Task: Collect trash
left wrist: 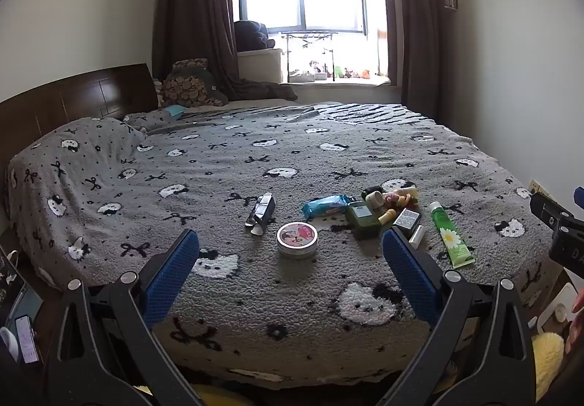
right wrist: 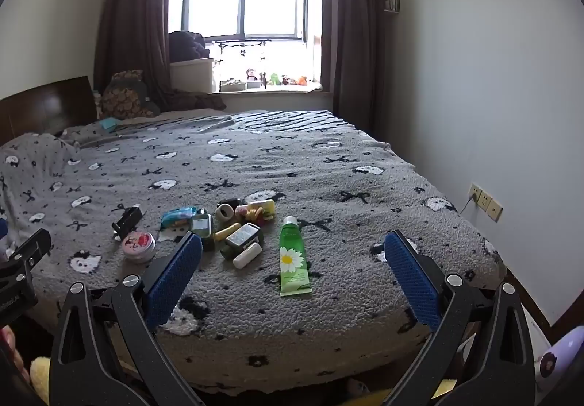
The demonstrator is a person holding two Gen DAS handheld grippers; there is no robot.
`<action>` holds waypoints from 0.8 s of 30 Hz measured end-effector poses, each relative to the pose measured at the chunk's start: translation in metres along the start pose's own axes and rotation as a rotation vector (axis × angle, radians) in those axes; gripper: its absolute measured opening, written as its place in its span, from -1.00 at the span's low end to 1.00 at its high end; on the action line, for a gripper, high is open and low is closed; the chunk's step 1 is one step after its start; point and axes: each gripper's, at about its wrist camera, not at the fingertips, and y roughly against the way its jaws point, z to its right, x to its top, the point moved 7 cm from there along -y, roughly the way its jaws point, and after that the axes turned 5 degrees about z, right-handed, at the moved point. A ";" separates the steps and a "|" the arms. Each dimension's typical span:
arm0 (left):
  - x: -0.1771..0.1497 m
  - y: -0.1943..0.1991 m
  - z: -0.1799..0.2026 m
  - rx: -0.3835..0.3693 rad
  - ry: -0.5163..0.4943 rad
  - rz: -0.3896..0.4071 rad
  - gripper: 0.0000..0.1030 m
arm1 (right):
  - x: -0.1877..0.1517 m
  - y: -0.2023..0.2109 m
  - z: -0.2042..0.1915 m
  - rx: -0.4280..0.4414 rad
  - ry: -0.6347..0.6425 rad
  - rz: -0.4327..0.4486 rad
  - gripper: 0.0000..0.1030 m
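Small items lie in a loose heap on the grey patterned bed (left wrist: 255, 296) (right wrist: 346, 187). A round tin (left wrist: 296, 237) (right wrist: 138, 244) with a red picture lid sits nearest the left gripper. Beside it lie a black box (left wrist: 261, 211) (right wrist: 127, 220), a blue wrapper (left wrist: 325, 205) (right wrist: 179, 216), a dark green bottle (left wrist: 361, 220) (right wrist: 202, 228) and a green daisy tube (left wrist: 449, 234) (right wrist: 292, 256). My left gripper (left wrist: 292, 249) hangs open before the tin, nothing between its fingers. My right gripper (right wrist: 294, 252) is open too, framing the tube without touching it.
A dark headboard (left wrist: 73, 99) and pillow stand at the left, a window with brown curtains (left wrist: 197, 4) at the back. A white wall (right wrist: 474, 77) with sockets (right wrist: 485, 201) runs along the bed's right side. Yellow fluffy things (left wrist: 545, 351) lie below the bed edge.
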 end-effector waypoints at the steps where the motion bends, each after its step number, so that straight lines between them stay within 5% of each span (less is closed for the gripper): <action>1: 0.000 0.000 0.000 0.000 -0.001 -0.001 0.85 | 0.000 0.000 0.000 0.000 -0.003 0.000 0.94; 24: 0.006 0.006 -0.005 0.013 0.015 0.018 0.85 | 0.006 0.005 -0.003 0.027 -0.001 0.015 0.94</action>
